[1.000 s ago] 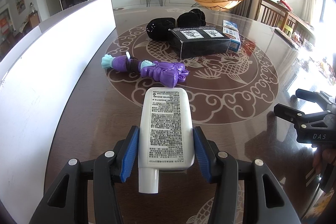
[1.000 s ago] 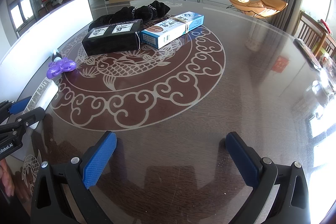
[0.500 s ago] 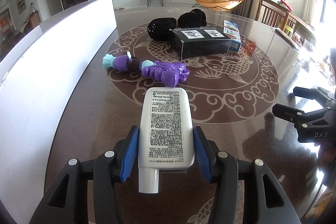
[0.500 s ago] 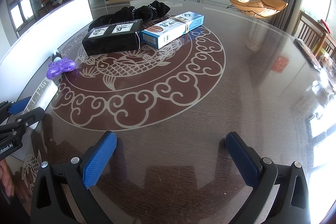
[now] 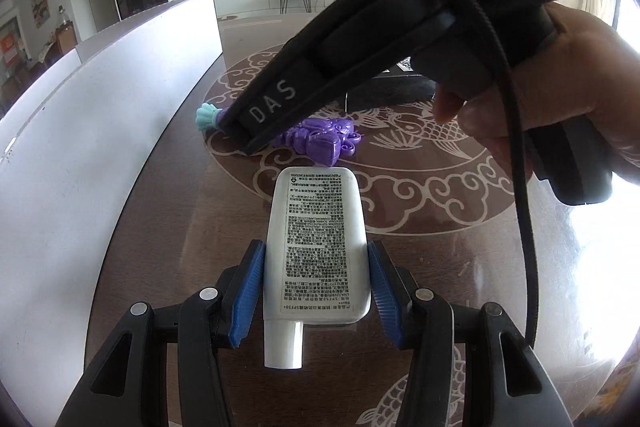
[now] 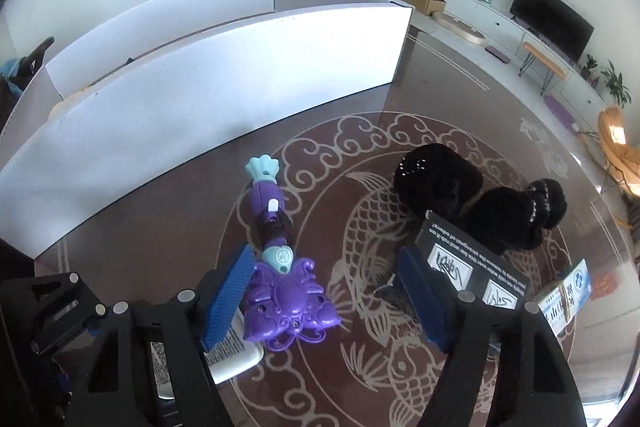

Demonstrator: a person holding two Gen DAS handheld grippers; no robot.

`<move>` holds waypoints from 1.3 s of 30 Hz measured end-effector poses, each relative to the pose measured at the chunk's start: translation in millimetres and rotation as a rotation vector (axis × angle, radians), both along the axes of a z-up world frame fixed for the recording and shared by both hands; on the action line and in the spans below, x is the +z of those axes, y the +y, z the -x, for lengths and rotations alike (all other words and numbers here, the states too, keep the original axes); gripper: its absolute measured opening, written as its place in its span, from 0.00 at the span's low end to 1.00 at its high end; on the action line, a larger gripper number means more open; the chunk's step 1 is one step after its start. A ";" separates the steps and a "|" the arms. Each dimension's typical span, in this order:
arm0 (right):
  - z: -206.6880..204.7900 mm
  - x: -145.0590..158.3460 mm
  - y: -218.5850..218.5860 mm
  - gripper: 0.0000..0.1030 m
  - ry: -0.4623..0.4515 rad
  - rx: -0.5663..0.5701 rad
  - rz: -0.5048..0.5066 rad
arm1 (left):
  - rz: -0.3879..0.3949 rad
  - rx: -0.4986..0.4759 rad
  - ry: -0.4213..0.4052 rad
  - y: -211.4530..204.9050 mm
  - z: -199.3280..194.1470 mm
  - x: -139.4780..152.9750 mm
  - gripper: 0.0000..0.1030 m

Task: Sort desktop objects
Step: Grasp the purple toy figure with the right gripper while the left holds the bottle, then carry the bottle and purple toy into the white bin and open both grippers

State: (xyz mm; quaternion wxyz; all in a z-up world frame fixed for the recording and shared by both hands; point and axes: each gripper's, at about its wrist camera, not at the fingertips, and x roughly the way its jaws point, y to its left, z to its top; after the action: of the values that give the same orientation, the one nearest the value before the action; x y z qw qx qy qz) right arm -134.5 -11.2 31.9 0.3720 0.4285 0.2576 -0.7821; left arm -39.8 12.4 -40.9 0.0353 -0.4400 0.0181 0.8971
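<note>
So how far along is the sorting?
Early. Nothing visibly sorted yet. The left claw grips the white tube; the right claw is open around the purple toy. Black box, blue carton and black bundle remain on the table.

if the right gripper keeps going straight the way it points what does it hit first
Most likely the purple toy: it already lies between the open fingers of the right gripper, nearer the left pad. Height above the table is unclear.

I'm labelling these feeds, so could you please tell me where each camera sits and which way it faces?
Left wrist: on the left gripper, looking along the white tube it clamps; the right hand crosses above.
Right wrist: on the open right gripper, looking down at the purple toy toward the white bin.
Shared: toy, tube, bin.
</note>
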 end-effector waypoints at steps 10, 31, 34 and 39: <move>-4.3 -21.9 24.9 0.23 -0.106 -0.060 -0.034 | -0.007 0.001 0.000 0.1 2.8 -0.1 0.50; -86.2 -10.7 161.3 0.22 -0.106 -0.254 -0.033 | -0.207 0.028 0.078 -23.4 -6.7 15.4 0.50; -89.1 4.7 165.8 0.22 -0.071 -0.263 0.001 | -0.229 0.013 0.154 -25.8 -16.1 30.7 0.50; -94.3 51.7 168.1 0.22 -0.001 -0.282 0.118 | -0.272 0.049 0.288 -41.5 -50.2 67.9 0.50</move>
State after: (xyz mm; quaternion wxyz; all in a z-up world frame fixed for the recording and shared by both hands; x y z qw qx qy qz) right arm -40.2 156.9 83.5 0.2832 0.4380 0.1483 -0.8402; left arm 10.5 -29.1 27.0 0.0697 -0.2988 -0.1092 0.9455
